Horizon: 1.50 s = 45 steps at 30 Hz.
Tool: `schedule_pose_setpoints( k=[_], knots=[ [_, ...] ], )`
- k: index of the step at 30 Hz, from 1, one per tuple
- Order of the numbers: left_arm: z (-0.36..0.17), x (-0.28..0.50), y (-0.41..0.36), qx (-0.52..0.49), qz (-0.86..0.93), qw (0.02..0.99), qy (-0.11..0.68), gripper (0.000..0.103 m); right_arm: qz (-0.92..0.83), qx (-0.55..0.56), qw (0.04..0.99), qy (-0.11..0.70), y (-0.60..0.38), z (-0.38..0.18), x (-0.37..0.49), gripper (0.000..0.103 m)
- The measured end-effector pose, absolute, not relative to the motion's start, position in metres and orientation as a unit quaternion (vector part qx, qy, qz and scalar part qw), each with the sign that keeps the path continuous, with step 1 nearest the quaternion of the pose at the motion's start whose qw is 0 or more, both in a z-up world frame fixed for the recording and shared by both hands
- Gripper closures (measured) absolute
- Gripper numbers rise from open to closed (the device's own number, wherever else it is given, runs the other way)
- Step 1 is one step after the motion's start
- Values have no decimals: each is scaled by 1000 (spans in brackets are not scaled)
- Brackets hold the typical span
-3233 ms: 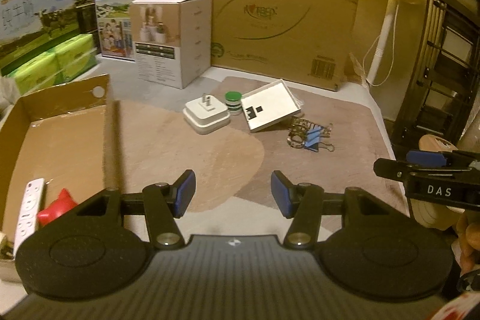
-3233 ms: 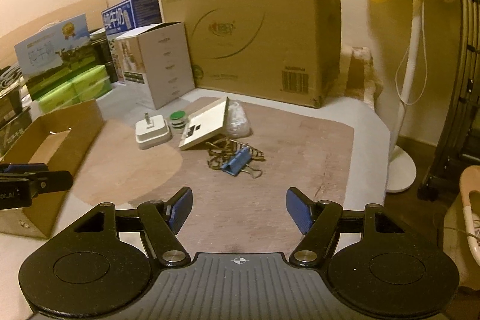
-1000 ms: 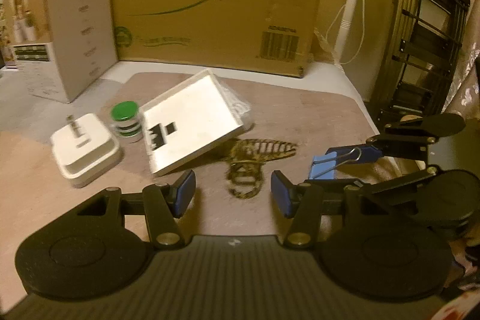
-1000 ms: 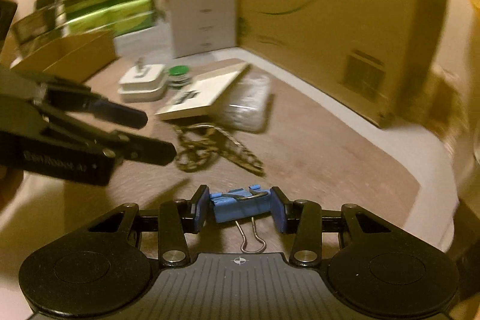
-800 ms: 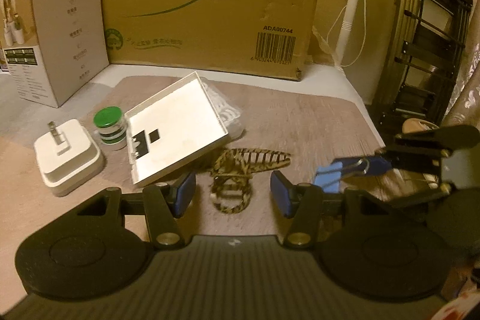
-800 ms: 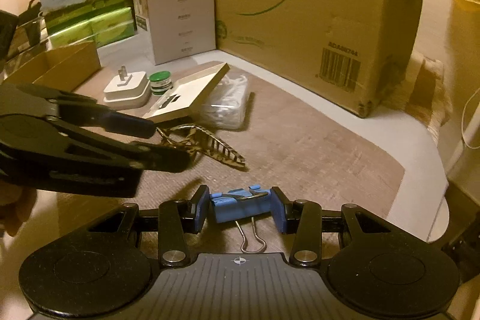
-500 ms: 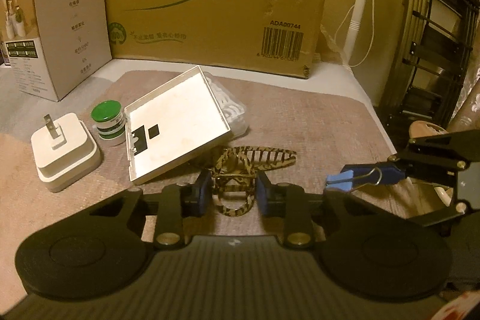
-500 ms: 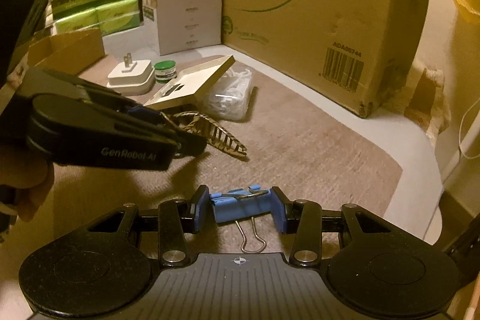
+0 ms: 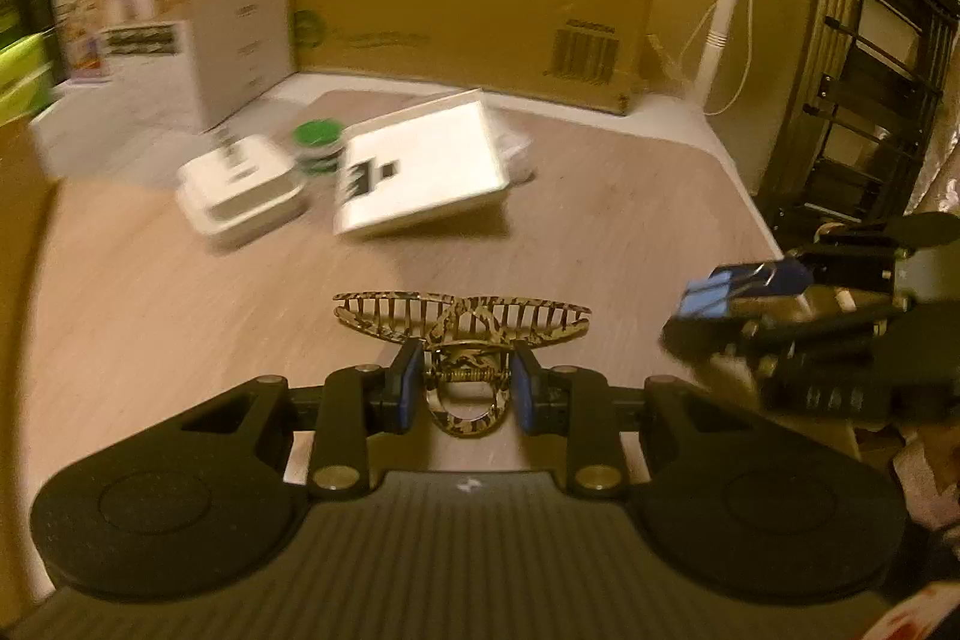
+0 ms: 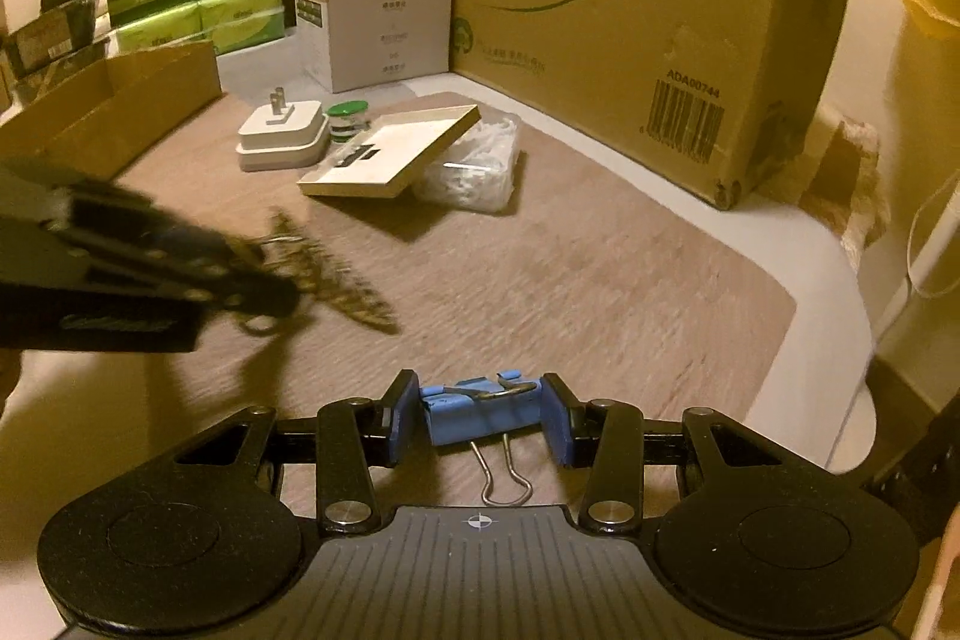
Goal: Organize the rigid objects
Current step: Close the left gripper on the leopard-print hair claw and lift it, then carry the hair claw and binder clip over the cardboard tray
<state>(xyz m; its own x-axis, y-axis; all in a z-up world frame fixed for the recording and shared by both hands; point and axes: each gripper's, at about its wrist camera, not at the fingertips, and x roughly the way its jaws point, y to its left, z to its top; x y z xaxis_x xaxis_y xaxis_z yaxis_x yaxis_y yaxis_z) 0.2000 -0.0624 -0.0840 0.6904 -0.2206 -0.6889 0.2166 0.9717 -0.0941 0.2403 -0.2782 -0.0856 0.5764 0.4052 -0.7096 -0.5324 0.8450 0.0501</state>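
My left gripper is shut on a tortoiseshell hair claw, held by its hinge with the toothed wings spread in front of the pads. In the right wrist view the same hair claw shows blurred at the left, in the left gripper. My right gripper is shut on a blue binder clip, its wire handle hanging toward the camera. The blue binder clip also appears at the right edge of the left wrist view. Both held things are lifted off the brown mat.
On the mat lie a white plug adapter, a small green-lidded jar, a flat white box leaning on a clear plastic bag. An open cardboard tray stands left. Large cartons line the back; a black rack stands right.
My left gripper closed on the hair claw and carried it off the mat, back and leftward. The right gripper still holds the binder clip and has shifted slightly.
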Motion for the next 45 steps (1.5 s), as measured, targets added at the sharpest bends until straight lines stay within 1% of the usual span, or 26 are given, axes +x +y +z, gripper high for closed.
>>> schedule_pose_setpoints(
  k=[5,9,19,30,33,45],
  knots=[
    [-84,163,-39,-13,-96,920,379,76,261,-53,884,384,-270,-80,219,59],
    [-87,150,-29,-7,-79,923,376,75,265,-42,882,388,-257,-80,204,59],
    [-86,158,-34,23,-100,926,364,73,277,-68,878,384,-245,-86,186,58],
    [-88,162,-32,25,-99,926,365,74,285,-87,882,366,-245,-88,182,58],
    [-85,158,-31,27,-98,926,363,76,278,-82,881,374,-244,-87,182,61],
    [-63,127,-23,17,-86,926,366,76,261,-53,887,377,-241,-62,155,62]
  ],
)
